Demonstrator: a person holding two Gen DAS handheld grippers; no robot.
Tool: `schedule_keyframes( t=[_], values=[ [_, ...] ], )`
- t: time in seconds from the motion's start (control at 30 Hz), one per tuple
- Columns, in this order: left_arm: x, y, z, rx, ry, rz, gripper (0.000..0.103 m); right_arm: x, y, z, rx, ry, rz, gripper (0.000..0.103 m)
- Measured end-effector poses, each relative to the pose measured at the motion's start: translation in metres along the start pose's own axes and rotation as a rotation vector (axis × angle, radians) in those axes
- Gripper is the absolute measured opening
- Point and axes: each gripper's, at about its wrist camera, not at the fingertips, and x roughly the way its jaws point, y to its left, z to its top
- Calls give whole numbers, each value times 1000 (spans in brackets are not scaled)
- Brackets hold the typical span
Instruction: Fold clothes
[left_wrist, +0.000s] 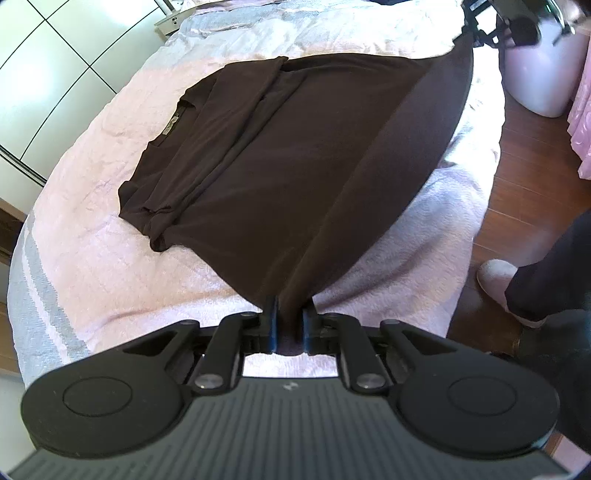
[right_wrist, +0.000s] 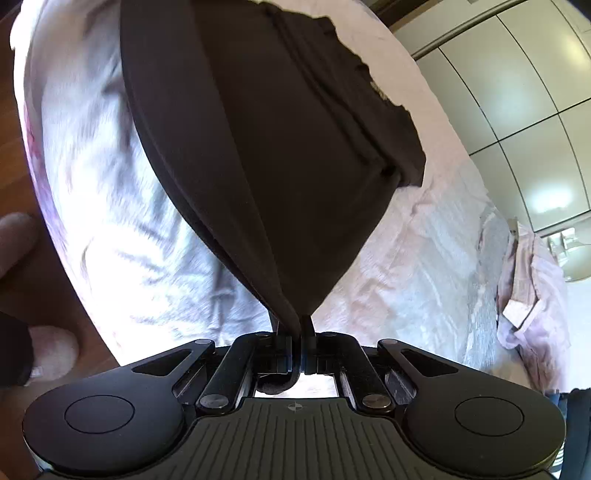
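Brown cloth fills most of my left wrist view. It is a dark brown shirt (left_wrist: 280, 162), and it lies on a bed with a pale pink cover (left_wrist: 88, 236). My left gripper (left_wrist: 289, 325) has its jaws nearly together, with a bunch of the shirt's near edge pinched between them. From the jaws the cloth fans out wide and goes away across the bed. The far left part lies flat, with a sleeve folded in and the neck label showing. The right edge lifts up off the bed toward the top right corner, where my right gripper (left_wrist: 476, 26) holds it. I cannot tell from here how its jaws stand. Beside the bed I see a wood floor (left_wrist: 517, 192) and a slipper (left_wrist: 496, 277).

My right wrist view is a bit blurry. My right gripper (right_wrist: 295, 328) has its jaws close together, and a corner of the shirt (right_wrist: 280, 147) is squeezed between them. A bit of cloth pokes out behind the jaws. The shirt spreads up and away from them, over the pink cover (right_wrist: 406, 258). White cupboard doors (right_wrist: 517, 110) stand at the right.
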Motion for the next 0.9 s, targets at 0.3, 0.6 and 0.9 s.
schedule_keyframes(
  t=[0.3,0.6,0.9],
  values=[
    [-49,-37,-11,-29,24,-7,8,-65,-32,1,-48,-8,178,2],
    [-91,-55,-8,-131,107,-71,8,-122,-32,-17,-58,12,309,2],
    [-70,55,54,-290,32,112,8,-116,-121,25,-93,-116,205,2]
  ],
)
